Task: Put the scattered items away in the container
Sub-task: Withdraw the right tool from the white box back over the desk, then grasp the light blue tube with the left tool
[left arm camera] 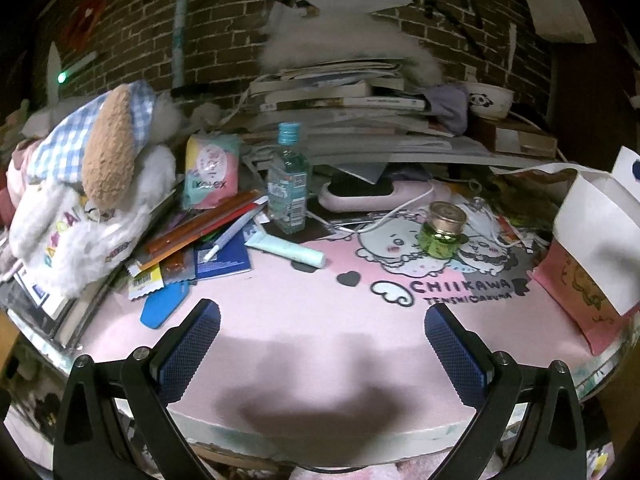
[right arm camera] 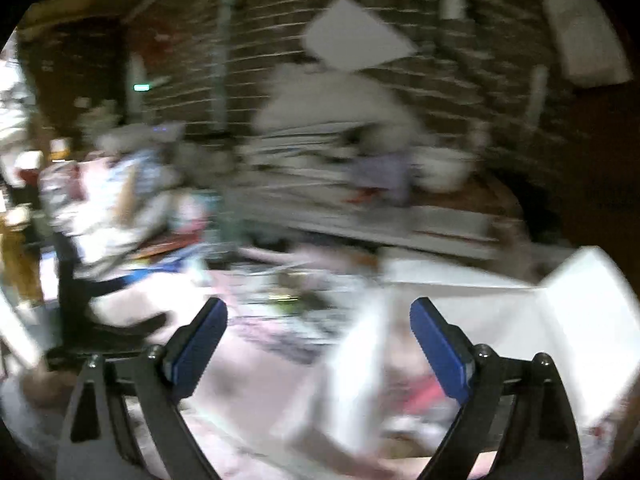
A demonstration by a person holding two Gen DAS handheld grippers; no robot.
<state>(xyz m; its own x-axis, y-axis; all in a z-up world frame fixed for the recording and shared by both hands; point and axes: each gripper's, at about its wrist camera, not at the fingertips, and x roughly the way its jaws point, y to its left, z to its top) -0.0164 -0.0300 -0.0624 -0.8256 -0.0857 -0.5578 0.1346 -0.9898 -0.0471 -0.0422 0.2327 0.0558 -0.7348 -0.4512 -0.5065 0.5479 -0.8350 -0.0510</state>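
Claws [left arm camera: 322,344] [right arm camera: 319,340] — both agape, empty, green jar [left arm camera: 441,234] on pink mat [left arm camera: 288,304]

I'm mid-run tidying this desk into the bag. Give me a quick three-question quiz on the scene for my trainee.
1. True or false: the left gripper is shut on the green jar.
2. Which stands upright on the pink desk mat? A) clear bottle with blue cap B) pale blue tube C) white pen
3. In the left wrist view, on which side of the mat is the white and pink paper bag?

Key:
1. False; it is open and holds nothing.
2. A; the tube and pen lie flat.
3. The right side, at the mat's edge.
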